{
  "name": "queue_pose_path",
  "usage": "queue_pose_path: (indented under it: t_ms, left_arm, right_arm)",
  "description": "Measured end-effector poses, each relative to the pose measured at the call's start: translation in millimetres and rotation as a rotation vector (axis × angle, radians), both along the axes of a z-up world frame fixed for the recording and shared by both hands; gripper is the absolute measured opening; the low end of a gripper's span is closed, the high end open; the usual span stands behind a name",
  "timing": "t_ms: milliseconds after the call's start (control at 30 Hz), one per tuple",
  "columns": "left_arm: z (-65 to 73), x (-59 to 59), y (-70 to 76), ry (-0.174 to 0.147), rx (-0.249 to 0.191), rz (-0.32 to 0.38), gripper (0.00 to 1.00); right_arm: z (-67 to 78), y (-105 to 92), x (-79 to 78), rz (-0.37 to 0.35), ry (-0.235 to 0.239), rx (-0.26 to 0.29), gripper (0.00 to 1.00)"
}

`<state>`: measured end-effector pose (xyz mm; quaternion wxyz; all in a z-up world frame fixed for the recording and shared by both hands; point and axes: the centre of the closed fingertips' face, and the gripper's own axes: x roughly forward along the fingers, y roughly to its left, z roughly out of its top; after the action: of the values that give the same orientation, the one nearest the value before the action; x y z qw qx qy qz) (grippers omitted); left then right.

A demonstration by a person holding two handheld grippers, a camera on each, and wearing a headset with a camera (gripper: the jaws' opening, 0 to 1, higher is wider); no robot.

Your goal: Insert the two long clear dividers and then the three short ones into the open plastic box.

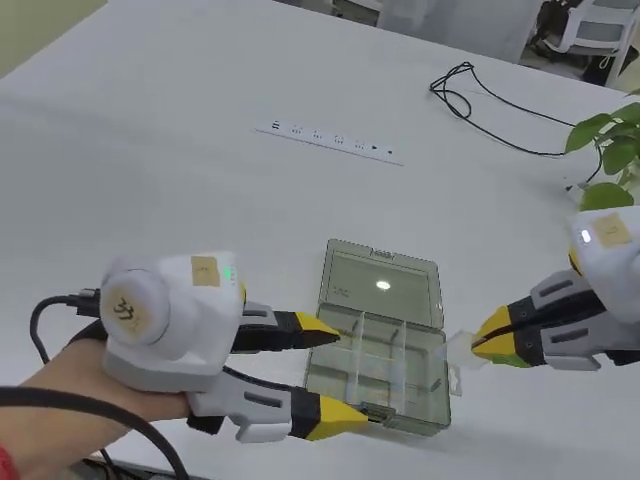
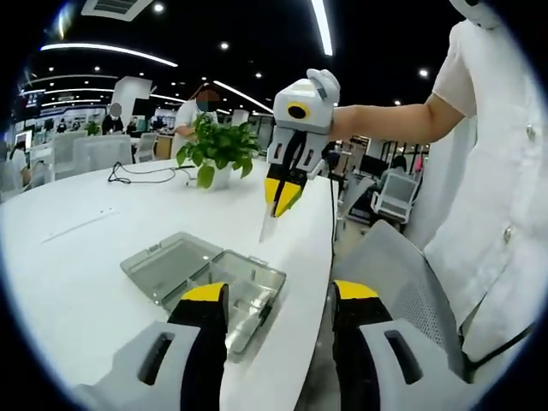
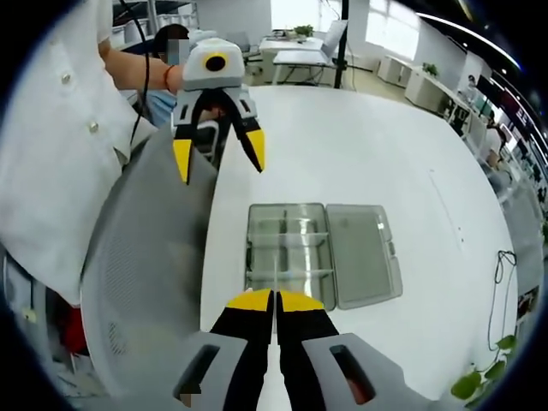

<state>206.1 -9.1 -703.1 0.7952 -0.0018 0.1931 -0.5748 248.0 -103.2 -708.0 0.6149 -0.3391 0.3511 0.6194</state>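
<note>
Right claw (image 1: pixel 487 342): at the right edge of the head view, yellow tips pinched together on a clear divider (image 1: pixel 457 352) that sticks out toward the box's right wall.
Divider: a thin, flat, see-through plastic strip. The right gripper view shows it edge-on as a bare line, so it is probably held thin side down to slide into a slot.
Left claw (image 1: pixel 329 372): lower left of the head view, jaws spread wide and holding nothing. Its tips are just beside the box's left side, probably to steady the light tray while the strip goes in.
Box (image 1: pixel 400 418): centre of the frame, a shallow rectangle of smoky clear plastic with its tray nearest the person.
Lid (image 1: pixel 382 283): folded flat toward the upper part of the frame, out of the way. It is glossy and catches a spot of ceiling light.
Inside the box: some partitions already stand and form cells. They are clear on clear, so the count cannot be told for sure.
Table (image 1: pixel 150 150): smooth, white and flat under the box.
</note>
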Motion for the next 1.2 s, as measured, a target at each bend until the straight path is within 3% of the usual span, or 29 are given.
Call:
queue_pose_path:
  t_ms: [267,467,667,1200]
  left_arm:
    - [-9.9,6.0,7.6,0.003,0.023,0.022,0.64]
    - [-20.0,6.7,12.0,0.024,0.049,0.025,0.71]
    - [-21.4,8.0,13.0,0.024,0.039,0.034,0.78]
    - [-24.2,7.6,12.6,0.039,0.034,0.037,0.80]
  right_arm:
    - [-20.6,-2.1,11.1,0.002,-0.001,-0.043,0.03]
    - [-37.7,1.9,14.0,0.011,0.008,-0.063,0.03]
    - [-51.2,2.1,16.4,0.014,0.012,-0.082,0.03]
    - [-65.2,0.2,22.4,0.027,0.013,-0.108,0.03]
